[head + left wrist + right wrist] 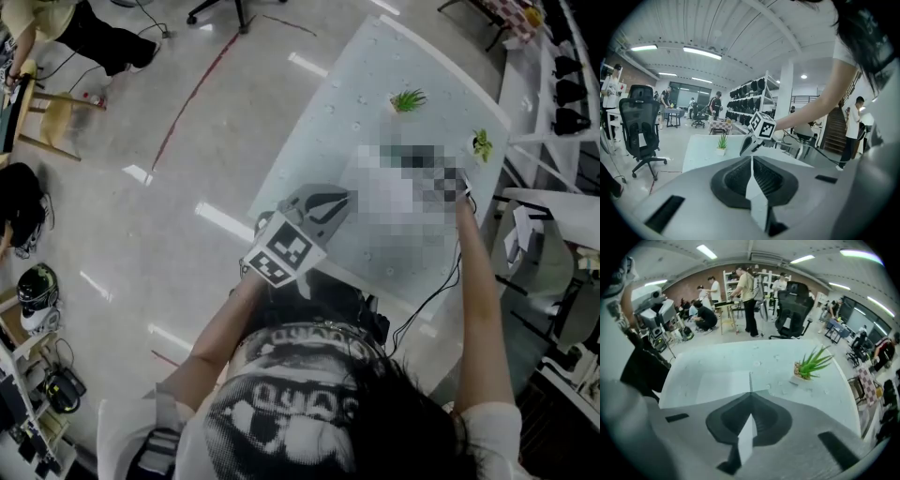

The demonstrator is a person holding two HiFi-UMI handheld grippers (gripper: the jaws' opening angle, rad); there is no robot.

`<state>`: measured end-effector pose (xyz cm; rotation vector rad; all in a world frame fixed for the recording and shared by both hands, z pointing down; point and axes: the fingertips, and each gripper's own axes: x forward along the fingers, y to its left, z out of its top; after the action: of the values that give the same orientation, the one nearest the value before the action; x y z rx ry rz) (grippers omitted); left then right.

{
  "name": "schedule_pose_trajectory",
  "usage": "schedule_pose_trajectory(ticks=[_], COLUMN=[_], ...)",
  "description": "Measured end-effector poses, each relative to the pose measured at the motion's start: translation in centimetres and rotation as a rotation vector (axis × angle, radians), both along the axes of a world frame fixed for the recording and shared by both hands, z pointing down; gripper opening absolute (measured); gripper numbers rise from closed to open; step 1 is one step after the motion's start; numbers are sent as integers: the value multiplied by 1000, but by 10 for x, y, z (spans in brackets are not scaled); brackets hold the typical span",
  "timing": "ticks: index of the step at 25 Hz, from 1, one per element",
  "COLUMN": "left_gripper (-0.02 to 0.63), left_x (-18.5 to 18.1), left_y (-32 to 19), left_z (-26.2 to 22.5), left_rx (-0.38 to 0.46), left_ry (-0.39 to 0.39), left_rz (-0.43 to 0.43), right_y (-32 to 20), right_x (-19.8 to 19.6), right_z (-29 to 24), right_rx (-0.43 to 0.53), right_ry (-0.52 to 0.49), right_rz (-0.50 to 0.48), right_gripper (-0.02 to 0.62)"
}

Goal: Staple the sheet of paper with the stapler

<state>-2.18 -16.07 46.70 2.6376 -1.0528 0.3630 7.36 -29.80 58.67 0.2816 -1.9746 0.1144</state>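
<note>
A white sheet of paper [712, 384] lies flat on the pale table [759, 357], just beyond my right gripper [750, 392], whose jaws are shut with nothing between them. My left gripper [751, 157] is also shut and empty; it hangs over the table's near edge [349, 195]. From the left gripper view, the right gripper [744, 149] points down at the table under its marker cube [763, 125]. In the head view a blurred patch covers the right gripper and the sheet. No stapler shows in any view.
A small potted green plant [809, 366] stands right of the sheet, also seen as the plant [408, 100]. A second small plant [482, 142] sits at the table's far right edge. A black cable [436, 295] hangs off the near side. An office chair [640, 126] and people stand beyond.
</note>
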Motion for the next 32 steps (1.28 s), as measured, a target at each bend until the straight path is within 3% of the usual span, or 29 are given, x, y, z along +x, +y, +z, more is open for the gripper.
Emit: schedule_pose_trajectory(ticks=[5, 11, 19, 32], left_gripper=[14, 14, 14, 14], left_x=[0, -18, -32, -7], left_y=[-2, 1, 1, -11], left_z=[6, 18, 23, 27], left_rx=[-7, -22, -23, 6], left_ry=[19, 31, 37, 64], left_rz=[-40, -104, -171, -161], right_y=[6, 11, 13, 9], right_x=[-3, -14, -14, -16], right_z=[22, 37, 46, 48], right_rx=[-36, -83, -128, -186], right_ry=[209, 319, 388, 385], right_rz=[-270, -374, -390, -335], right_gripper=[5, 5, 5, 5])
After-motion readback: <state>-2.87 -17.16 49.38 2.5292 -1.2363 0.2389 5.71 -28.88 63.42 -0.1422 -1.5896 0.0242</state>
